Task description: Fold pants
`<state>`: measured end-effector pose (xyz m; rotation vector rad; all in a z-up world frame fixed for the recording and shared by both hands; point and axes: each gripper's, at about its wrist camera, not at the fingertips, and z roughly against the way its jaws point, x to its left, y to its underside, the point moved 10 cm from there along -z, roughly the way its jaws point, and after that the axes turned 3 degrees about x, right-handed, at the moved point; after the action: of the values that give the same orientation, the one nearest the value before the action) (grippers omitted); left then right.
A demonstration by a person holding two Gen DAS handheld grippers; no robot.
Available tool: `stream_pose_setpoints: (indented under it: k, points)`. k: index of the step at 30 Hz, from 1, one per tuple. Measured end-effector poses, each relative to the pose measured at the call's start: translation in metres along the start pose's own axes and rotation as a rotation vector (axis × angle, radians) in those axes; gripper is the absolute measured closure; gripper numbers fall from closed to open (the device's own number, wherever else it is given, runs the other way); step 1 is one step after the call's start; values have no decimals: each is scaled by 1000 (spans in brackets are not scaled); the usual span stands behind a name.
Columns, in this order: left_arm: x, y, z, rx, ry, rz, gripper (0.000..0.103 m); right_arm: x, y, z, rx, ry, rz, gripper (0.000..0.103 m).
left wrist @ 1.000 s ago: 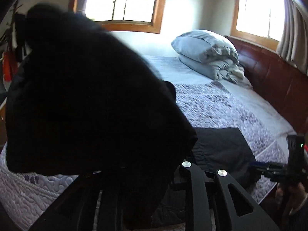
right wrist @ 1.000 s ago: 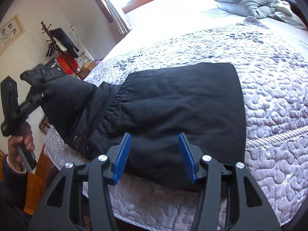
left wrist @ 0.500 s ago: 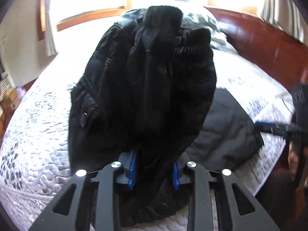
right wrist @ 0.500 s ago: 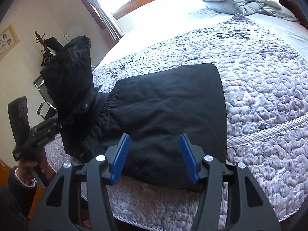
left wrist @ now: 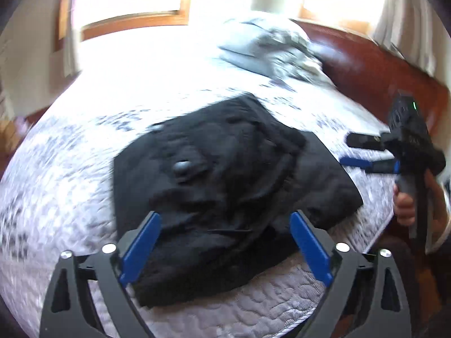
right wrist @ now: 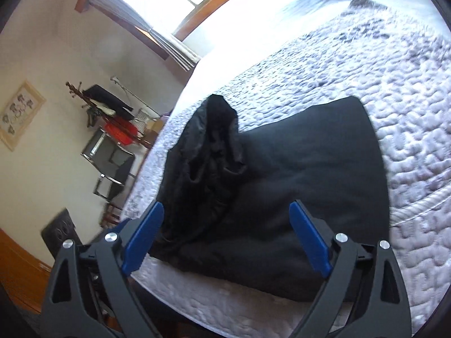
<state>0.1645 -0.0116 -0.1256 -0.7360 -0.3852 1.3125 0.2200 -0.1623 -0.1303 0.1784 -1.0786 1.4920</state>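
Observation:
Black pants (left wrist: 225, 174) lie folded on the quilted bed, the waist part with a button laid over the lower layer. In the right wrist view the pants (right wrist: 282, 186) show a rumpled upper flap on the left. My left gripper (left wrist: 225, 242) is open and empty, just above the near edge of the pants. My right gripper (right wrist: 225, 242) is open and empty over the pants' near edge; it also shows in the left wrist view (left wrist: 363, 152) at the right, held by a hand.
The grey patterned quilt (left wrist: 56, 186) covers the bed. Pillows and a bundled blanket (left wrist: 267, 45) lie by the wooden headboard (left wrist: 380, 67). A coat rack with clothes (right wrist: 110, 112) and a chair (right wrist: 112, 169) stand beside the bed.
My left gripper let go of the bunched waist part, which now lies flat on the lower layer. Its jaws went from shut on the cloth to wide open. The right gripper stayed open.

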Motion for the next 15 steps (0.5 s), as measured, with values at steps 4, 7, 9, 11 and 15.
stream_pose_setpoints:
  k: [4, 7, 9, 11, 15]
  points:
    - [56, 14, 4, 34, -54, 207, 8, 5, -4, -19, 32, -32, -60, 12]
    - [96, 28, 1, 83, -78, 385, 8, 8, -3, -32, 47, -52, -106, 12]
    - [110, 39, -4, 110, -95, 460, 8, 11, -1, -40, 59, -83, -138, 12]
    - [113, 45, -7, 124, -113, 468, 8, 13, 0, -47, 73, -96, -161, 12]
    - [109, 43, -4, 117, -132, 424, 8, 14, 4, -61, 99, -90, -188, 11]
